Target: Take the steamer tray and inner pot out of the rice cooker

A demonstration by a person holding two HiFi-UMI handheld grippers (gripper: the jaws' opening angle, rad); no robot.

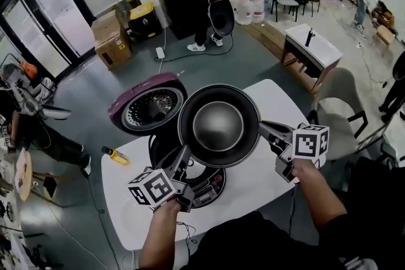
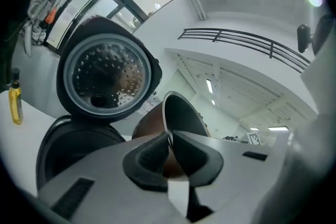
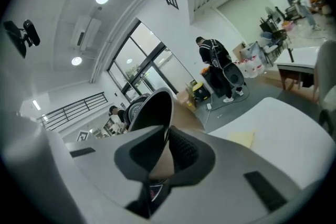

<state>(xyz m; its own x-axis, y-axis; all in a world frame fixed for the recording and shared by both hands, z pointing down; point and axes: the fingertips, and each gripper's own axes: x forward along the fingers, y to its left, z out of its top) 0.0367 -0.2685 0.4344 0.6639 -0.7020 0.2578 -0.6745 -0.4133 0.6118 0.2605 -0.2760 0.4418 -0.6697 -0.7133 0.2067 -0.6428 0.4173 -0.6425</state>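
Head view, inner pot [image 1: 218, 125] rim pinched by hand-held grippers [image 1: 186, 153] [image 1: 261, 128]

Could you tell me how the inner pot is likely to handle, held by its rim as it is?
The inner pot looks like rigid metal, so it probably won't flex. Its thin glossy rim, pinched only by the left claw and right claw, may slip or tilt. Empty, it seems fairly light.

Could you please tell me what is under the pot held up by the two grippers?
The open rice cooker sits below the pot on the white table, its control panel showing. The pot covers most of the cooker's opening, so its inside cannot be seen.
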